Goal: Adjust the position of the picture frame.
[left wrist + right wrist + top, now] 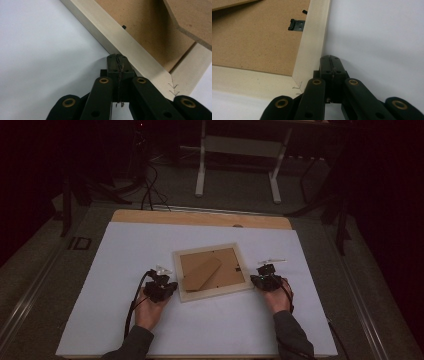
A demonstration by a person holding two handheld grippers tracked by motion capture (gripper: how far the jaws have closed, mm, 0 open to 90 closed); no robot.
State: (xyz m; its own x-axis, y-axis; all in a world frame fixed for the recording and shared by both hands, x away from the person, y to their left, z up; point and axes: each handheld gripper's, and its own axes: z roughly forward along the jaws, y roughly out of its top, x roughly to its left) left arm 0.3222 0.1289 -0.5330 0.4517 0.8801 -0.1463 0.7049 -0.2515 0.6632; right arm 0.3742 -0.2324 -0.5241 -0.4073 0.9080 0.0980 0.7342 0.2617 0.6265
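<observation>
I see my left gripper (pixel 117 58) with its fingers (pixel 113 62) pressed together, nothing between them, their tips right at the outer edge of the picture frame (pixel 130 43), near one of its lower corners. They look to be touching the pale wood, though from the left gripper view I cannot be sure of contact. My right gripper (pixel 329 58) is the same: fingers (pixel 338 65) closed on each other, empty, tips set just beside the frame's opposite outer edge, close to its other lower corner, where a small dark metal clip (pixel 296 24) sits on the brown backing board (pixel 257 40).

From the high view, the frame (pixel 212 270) lies face down, slightly turned, near the middle of a white sheet (pixel 125 320), with its brown stand flap (pixel 201 274) lying across the backing. The left gripper (pixel 161 286) sits at the frame's lower left corner and the right gripper (pixel 265 279) at its right side, so the frame lies between them. A hand (pixel 150 312) holds each one, sleeves coming in from the near edge. The sheet covers most of the wooden bench (pixel 200 217), whose bare strip shows beyond the frame's far side.
</observation>
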